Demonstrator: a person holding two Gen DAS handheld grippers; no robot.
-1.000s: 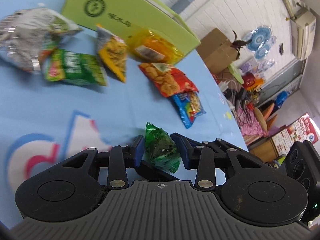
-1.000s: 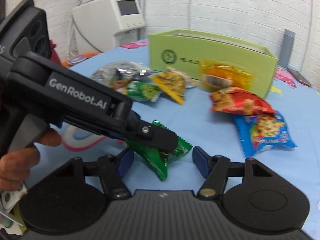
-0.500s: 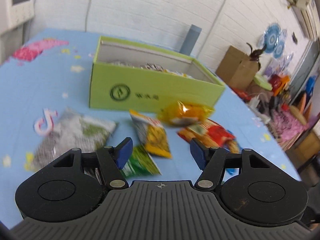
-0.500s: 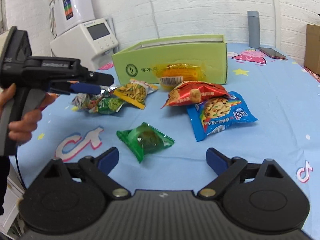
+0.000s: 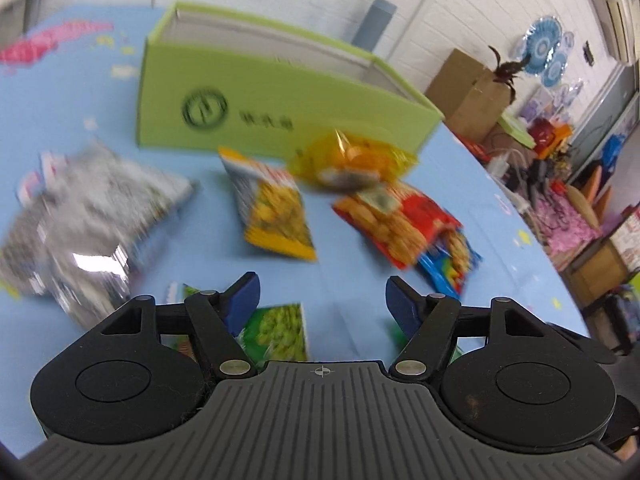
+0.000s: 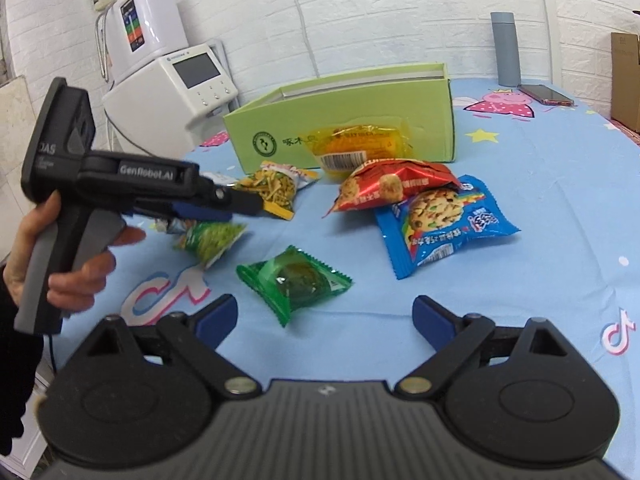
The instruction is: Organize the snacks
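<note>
A dark green snack packet lies flat on the blue cloth just ahead of my right gripper, which stands wide open with nothing in it. My left gripper has its jaws opening with nothing between them. In the right wrist view the left gripper hovers over a light green pea packet, which shows under its left finger. Ahead lie a yellow packet, an orange packet, a red packet, a blue cookie packet and a silver bag. The open green box stands behind them.
A white machine stands off the table's left side. A grey bottle and a phone sit at the far right of the cloth. The table edge curves away at the right, with a cardboard box and clutter beyond.
My left gripper let go of the dark green packet, opened and swung toward the pile by the box. My right gripper opened wide and drew back; the packet now lies on the cloth.
</note>
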